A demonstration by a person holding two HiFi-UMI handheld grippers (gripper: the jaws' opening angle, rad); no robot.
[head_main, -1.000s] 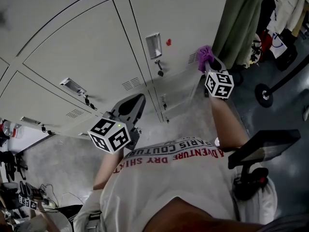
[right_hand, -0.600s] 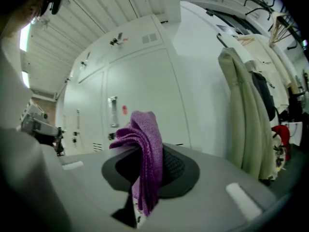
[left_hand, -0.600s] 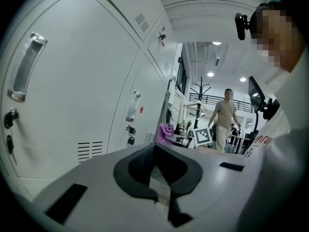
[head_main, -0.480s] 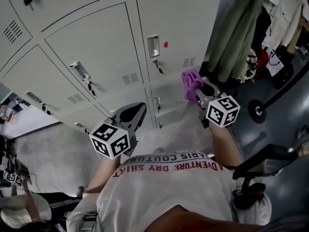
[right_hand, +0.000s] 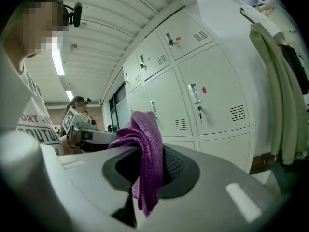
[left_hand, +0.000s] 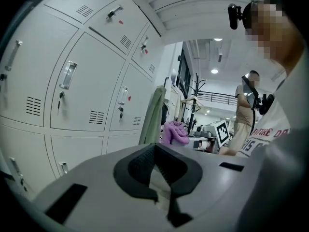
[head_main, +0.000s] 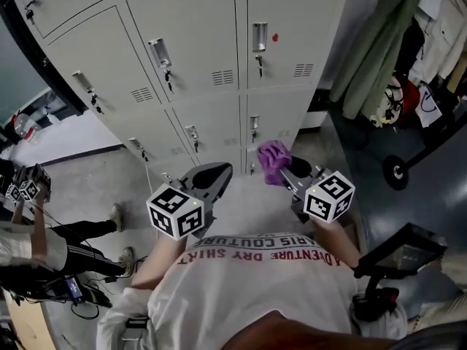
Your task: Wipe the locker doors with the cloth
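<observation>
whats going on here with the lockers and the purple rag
A person stands facing a bank of pale locker doors with tongs in each hand. The right tongs are shut on a purple cloth, held up in front of the lower lockers. The cloth does not look to be touching a door at this moment. The left tongs are shut with nothing in them, held alongside.
</observation>
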